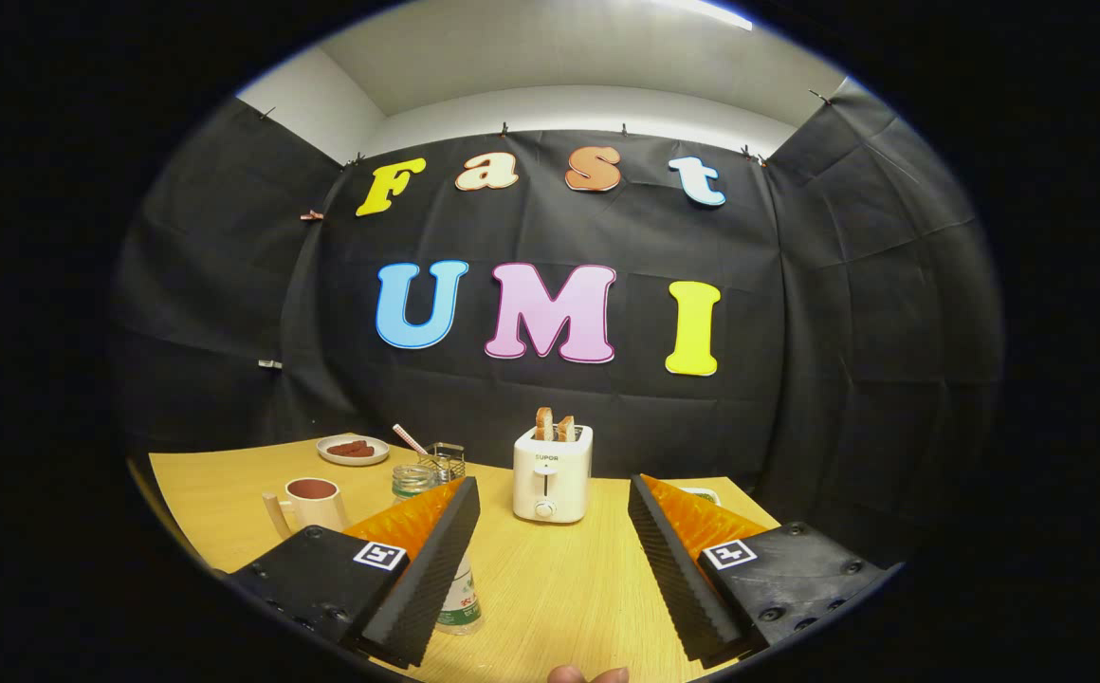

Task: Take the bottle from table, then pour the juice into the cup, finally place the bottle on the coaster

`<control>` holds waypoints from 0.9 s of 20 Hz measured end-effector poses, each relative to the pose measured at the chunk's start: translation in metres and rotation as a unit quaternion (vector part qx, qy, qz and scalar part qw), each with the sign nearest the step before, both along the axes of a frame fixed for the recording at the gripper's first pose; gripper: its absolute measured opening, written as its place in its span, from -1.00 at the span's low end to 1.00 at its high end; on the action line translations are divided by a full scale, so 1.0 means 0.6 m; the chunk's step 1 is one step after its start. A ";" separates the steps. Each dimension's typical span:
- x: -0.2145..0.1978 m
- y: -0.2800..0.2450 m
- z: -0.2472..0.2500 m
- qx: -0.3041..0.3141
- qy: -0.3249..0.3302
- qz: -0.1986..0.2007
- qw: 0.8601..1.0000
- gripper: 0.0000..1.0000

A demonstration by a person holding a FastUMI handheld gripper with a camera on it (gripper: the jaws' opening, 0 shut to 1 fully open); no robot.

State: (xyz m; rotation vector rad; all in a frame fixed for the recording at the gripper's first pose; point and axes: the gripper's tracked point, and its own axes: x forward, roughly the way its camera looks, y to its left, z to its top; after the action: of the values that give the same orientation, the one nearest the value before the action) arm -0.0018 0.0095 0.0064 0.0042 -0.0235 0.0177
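Near counter edge, gripper view: the gripper [550, 560] hangs low over the wooden counter [550, 588], jaws wide apart and clamped on nothing.
Bottle: the bottle [461, 598] stands on the counter just behind the left finger, which hides most of it; its cap looks to be the ribbed clear top showing above that finger, though I cannot be sure.
Cup: the cup [311, 503] sits toward the counter's left edge, beyond the left finger, apart from the bottle.
Far edge: a toaster [553, 474] with bread stands mid-counter; a plate [353, 450] lies at the far left corner.
Coaster: possibly the pale rim [702, 493] beyond the right finger; too hidden to tell.
Risk: the bottle is outside the jaws, not between them. Closing now would likely catch air, and a sideways shift could let the left finger knock the bottle over toward the cup.
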 end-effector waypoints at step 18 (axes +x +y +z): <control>-0.032 0.095 -0.128 0.018 0.042 0.049 0.998 0.95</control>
State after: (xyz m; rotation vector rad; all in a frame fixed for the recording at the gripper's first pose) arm -0.0208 0.0665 -0.0706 0.0417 0.0601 0.1149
